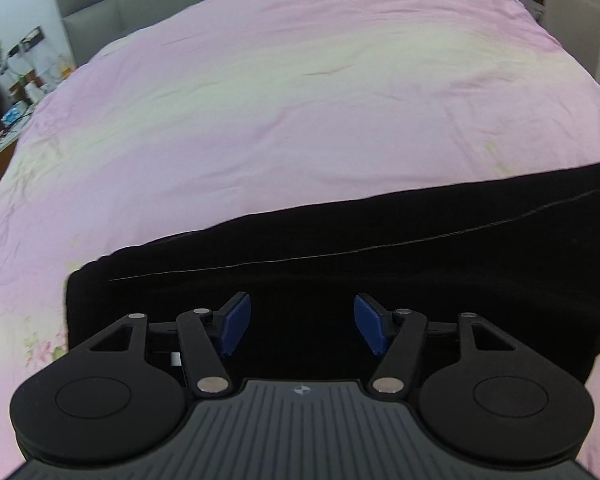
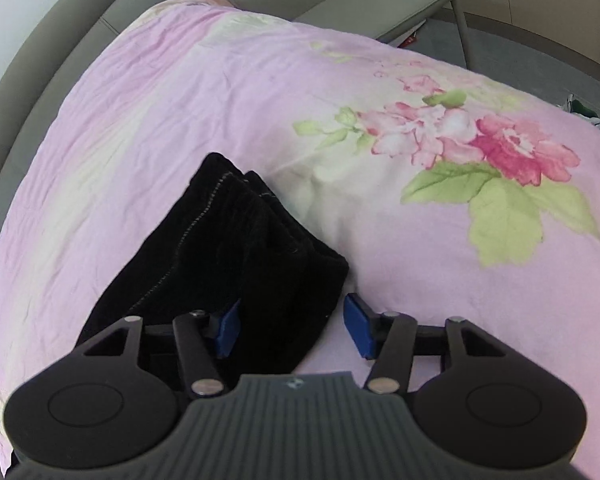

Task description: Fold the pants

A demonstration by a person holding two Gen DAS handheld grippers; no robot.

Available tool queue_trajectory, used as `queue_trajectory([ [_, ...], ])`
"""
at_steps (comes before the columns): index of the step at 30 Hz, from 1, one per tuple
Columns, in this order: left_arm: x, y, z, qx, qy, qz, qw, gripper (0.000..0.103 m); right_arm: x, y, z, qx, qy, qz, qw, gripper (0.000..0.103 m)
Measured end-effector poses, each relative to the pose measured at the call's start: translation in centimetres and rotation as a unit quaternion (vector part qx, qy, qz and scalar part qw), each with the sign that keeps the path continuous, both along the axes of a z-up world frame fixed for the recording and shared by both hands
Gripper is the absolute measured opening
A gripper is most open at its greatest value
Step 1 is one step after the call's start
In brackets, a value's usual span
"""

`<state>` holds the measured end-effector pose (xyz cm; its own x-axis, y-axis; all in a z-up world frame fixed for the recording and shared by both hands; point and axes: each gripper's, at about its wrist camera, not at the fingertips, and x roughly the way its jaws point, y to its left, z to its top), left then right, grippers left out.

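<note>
Black pants [image 1: 380, 248] lie flat on a pink bedspread [image 1: 280, 100], with a pale stitched seam running left to right. My left gripper [image 1: 302, 324] is open just above one end of the pants, blue pads [image 1: 236, 324] wide apart and empty. In the right wrist view the other end of the pants [image 2: 228, 248] lies as two stacked leg ends. My right gripper [image 2: 294, 326] is open over that end, its left pad above the cloth and its right pad [image 2: 358, 330] over the bedspread [image 2: 440, 280].
A grey padded headboard [image 1: 100, 12] stands at the far side of the bed. A cluttered side table [image 1: 8, 100] is at the far left. A grey bench [image 2: 380, 4] stands beyond the bed in the right wrist view.
</note>
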<state>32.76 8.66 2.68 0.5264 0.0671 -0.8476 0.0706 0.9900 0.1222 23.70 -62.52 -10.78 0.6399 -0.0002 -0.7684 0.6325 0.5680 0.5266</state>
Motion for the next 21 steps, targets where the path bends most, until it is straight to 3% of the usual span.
queue_trajectory([
  [3,1.4,-4.2,-1.1,-0.016,0.02,-0.052,0.9983,0.063,0.5,0.0,-1.1,-0.008,0.001,0.011,1.0,0.043],
  [7,2.8,-10.9,-2.1,-0.038,0.029,-0.129,0.9905,0.061,1.0,0.7,-1.2,-0.035,-0.004,0.03,0.999,0.035],
  [10,3.5,-16.9,-2.6,-0.053,0.028,-0.194,0.9792,0.059,0.6,0.6,-0.8,-0.043,-0.017,0.045,0.998,0.028],
  [15,3.3,-26.1,-4.3,-0.093,0.037,-0.282,0.9542,0.044,-0.5,0.7,0.8,-0.068,-0.035,0.076,0.994,0.022],
  [19,3.0,-31.8,-6.6,-0.075,0.047,-0.33,0.9398,0.034,-0.6,1.2,3.2,-0.097,-0.049,0.107,0.988,0.021],
  [21,3.2,-33.2,-8.1,-0.052,0.056,-0.333,0.9398,0.03,-0.8,1.5,4.5,-0.109,-0.057,0.122,0.985,0.021],
])
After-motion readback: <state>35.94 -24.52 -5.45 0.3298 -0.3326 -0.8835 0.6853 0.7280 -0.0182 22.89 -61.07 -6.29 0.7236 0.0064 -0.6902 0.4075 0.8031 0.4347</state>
